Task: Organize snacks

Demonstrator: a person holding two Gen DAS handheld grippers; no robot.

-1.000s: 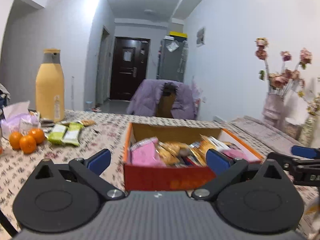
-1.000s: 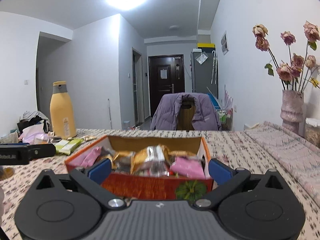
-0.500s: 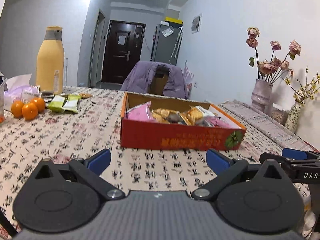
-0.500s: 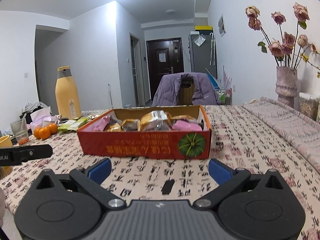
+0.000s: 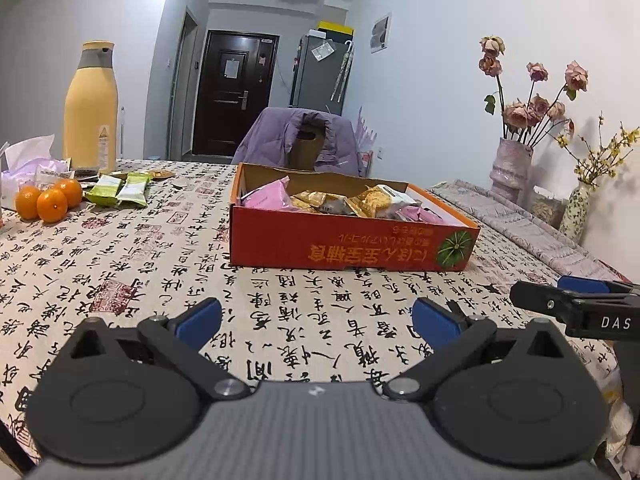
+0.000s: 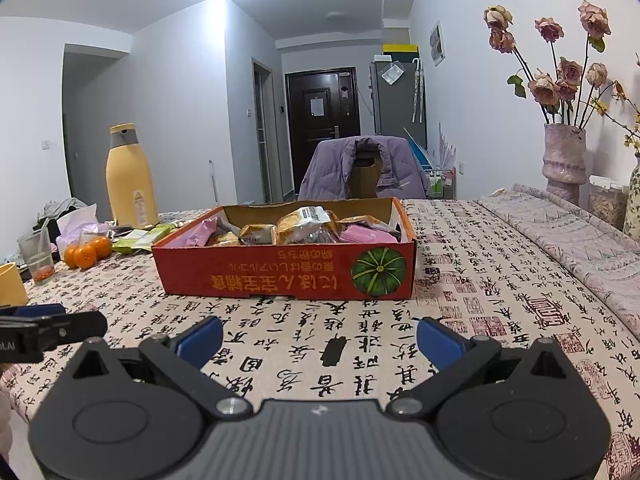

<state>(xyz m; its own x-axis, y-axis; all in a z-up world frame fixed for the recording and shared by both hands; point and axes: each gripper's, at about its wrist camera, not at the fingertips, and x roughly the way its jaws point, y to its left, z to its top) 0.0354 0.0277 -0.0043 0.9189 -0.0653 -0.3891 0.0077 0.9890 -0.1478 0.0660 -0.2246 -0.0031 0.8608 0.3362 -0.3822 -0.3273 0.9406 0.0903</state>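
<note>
two hand-held grippers spread apart and empty, red snack box on table ahead, well apart

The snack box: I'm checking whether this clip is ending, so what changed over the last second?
Both claws, left and right, pulled back from the snack box toward the table's near edge, open and empty throughout. Nothing was grabbed or released. The box, oranges and green packets stayed put.
</note>
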